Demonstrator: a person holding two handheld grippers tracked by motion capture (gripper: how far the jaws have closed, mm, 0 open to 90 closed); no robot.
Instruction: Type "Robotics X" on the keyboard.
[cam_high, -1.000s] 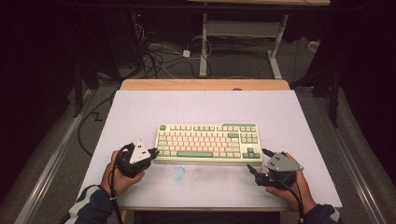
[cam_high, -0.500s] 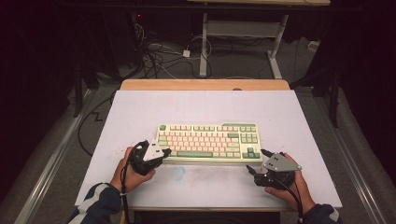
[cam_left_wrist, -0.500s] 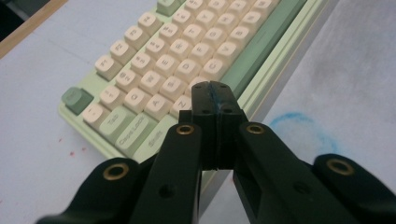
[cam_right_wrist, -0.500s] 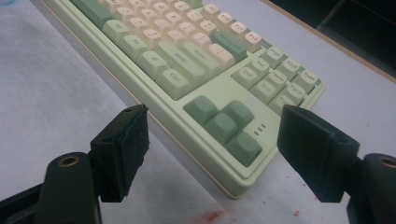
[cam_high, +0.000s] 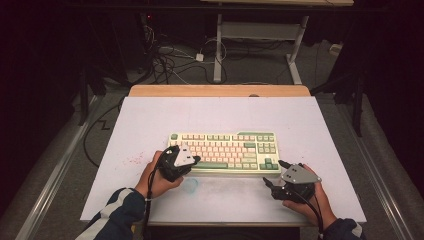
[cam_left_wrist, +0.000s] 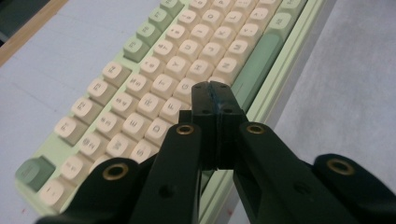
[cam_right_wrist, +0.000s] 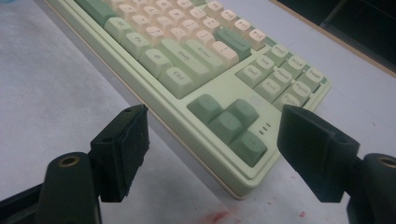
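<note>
Matt plastic keyboard (cam_high: 223, 151) lies on a smooth, pale tabletop (cam_high: 320, 125) edged in wood.

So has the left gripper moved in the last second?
Yes. The left gripper has shifted right and forward, from beside the keyboard's left end to over its left keys, jaws shut.

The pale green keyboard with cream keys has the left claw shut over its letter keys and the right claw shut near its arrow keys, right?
Not quite: the right claw is open, as the right gripper view shows. The left claw is indeed shut over the pale green keyboard.

The keyboard (cam_high: 223, 151) lies mid-table (cam_high: 150, 120), between both grippers.
</note>
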